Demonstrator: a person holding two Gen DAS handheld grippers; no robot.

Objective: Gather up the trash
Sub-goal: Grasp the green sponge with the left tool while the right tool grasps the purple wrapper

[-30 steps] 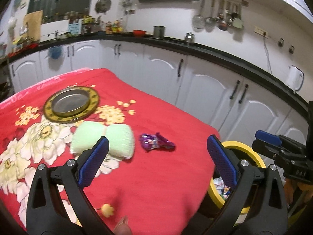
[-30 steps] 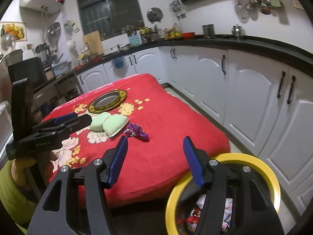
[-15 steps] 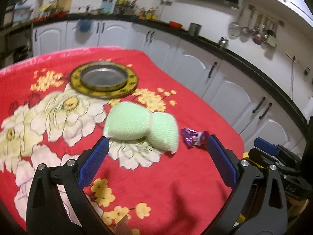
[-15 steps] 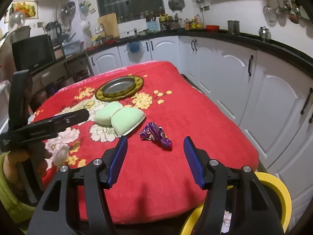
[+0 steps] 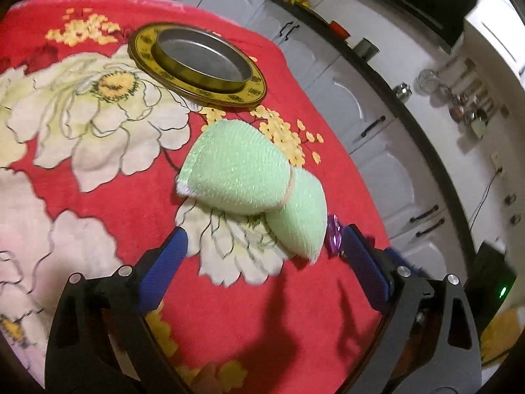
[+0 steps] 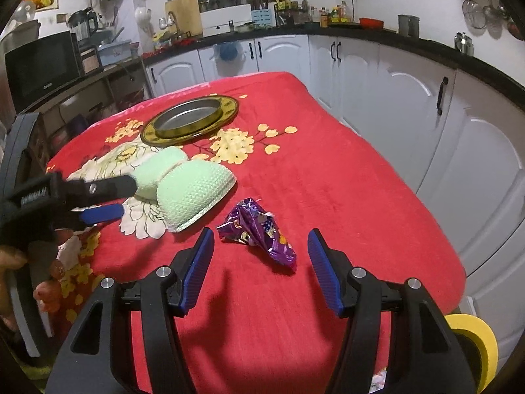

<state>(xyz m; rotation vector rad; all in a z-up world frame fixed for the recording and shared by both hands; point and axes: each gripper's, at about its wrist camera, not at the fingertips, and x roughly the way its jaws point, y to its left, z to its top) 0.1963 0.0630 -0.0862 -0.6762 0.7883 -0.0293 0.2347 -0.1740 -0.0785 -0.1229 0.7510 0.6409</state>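
Purple wrapper (image 6: 259, 231), crumpled and shiny, lies on the red flowered blanket (image 6: 328, 177) that covers the bench, just ahead of the right hand-held gripper (image 6: 261, 264), whose blue-padded jaws stand apart with nothing between them, one on each side of the wrapper and short of it. To the wrapper's left sits a pale green knitted bundle (image 6: 190, 190), tied at its middle and resting on a big white flower print. The left hand-held gripper (image 5: 265, 252) points at this bundle from the near side; its jaws gape wide, have just been closing a little, and grip nothing, the bundle's lower end lying between their tips. Beyond the bundle rests a round metal tray with a yellow patterned rim (image 6: 229, 111). A yellow-rimmed bin (image 6: 482, 344) stands below the bench's near right corner. White cabinets (image 6: 410, 82) under a dark countertop (image 6: 426, 52) wrap round the room, with bottles, pots and hanging utensils along the wall
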